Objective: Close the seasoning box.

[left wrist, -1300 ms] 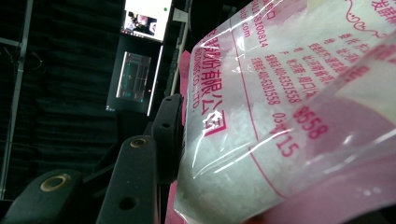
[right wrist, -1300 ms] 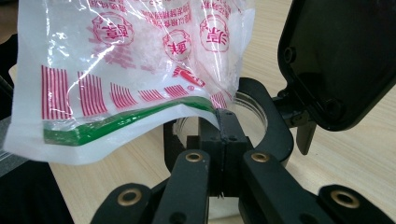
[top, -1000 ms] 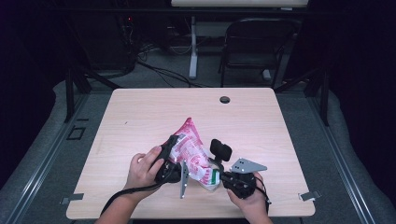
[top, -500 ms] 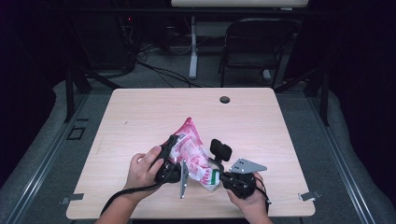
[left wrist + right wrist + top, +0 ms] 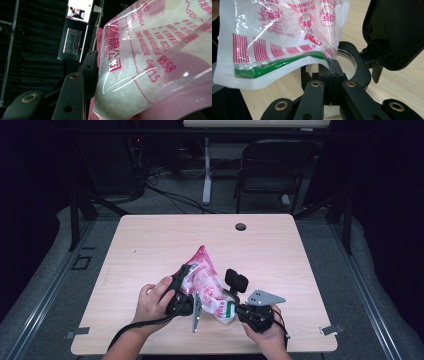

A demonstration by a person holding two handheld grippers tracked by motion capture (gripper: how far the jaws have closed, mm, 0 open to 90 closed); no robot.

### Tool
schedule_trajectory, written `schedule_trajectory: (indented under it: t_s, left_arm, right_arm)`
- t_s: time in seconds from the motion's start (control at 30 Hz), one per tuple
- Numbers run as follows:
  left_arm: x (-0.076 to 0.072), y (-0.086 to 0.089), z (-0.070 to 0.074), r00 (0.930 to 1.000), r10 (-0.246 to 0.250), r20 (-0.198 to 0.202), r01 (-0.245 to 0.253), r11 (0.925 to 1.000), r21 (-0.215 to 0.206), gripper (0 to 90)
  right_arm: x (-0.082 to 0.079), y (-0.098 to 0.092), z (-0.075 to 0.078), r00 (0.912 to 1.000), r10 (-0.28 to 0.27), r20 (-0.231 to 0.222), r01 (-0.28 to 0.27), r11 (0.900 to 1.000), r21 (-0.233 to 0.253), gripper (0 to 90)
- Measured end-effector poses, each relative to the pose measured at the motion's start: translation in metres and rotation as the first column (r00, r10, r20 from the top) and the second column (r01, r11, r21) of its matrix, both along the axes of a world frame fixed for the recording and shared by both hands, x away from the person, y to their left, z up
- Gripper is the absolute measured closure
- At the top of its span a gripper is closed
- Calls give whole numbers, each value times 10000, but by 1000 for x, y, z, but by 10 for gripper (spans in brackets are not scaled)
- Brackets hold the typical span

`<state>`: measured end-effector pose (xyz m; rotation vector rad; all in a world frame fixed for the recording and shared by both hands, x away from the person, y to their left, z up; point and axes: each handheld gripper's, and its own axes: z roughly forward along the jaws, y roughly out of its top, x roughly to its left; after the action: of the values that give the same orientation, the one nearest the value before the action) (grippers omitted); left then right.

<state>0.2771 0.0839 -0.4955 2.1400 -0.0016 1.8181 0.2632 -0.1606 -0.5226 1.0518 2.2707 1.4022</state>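
Low in the frame's middle, a pink bag [image 5: 204, 279] stands on the table [image 5: 150, 245]. The left gripper [image 5: 187, 287] clamps its side; the right gripper [image 5: 331, 72] pinches its corner, jaws closed.

Both forearms come in from the near edge, hands close together. The left hand [image 5: 152, 301] wraps the left claw [image 5: 186, 279], which angles up and to the right, its jaws pressed against something held between them. The right hand [image 5: 264, 330] grips the right claw [image 5: 331, 65] from beneath, its jaws pinched together.
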Motion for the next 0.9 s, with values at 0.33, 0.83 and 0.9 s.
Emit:
schedule_trajectory:
  t_s: [0.33, 0.83, 0.9]
  left_arm:
    - [0, 1, 1, 10000, 52, -44, -52, 10000, -62, 615]
    - [-1, 1, 2, 10000, 64, -19, -64, 10000, -74, 615]
    - [-1, 1, 2, 9999, 77, -74, -78, 9999, -108, 615]
  right_arm:
    - [0, 1, 0, 10000, 69, -11, -69, 10000, -66, 900]
    - [0, 1, 0, 10000, 83, -25, -83, 9999, -65, 900]
    - [0, 1, 0, 10000, 84, -24, -85, 9999, -56, 900]
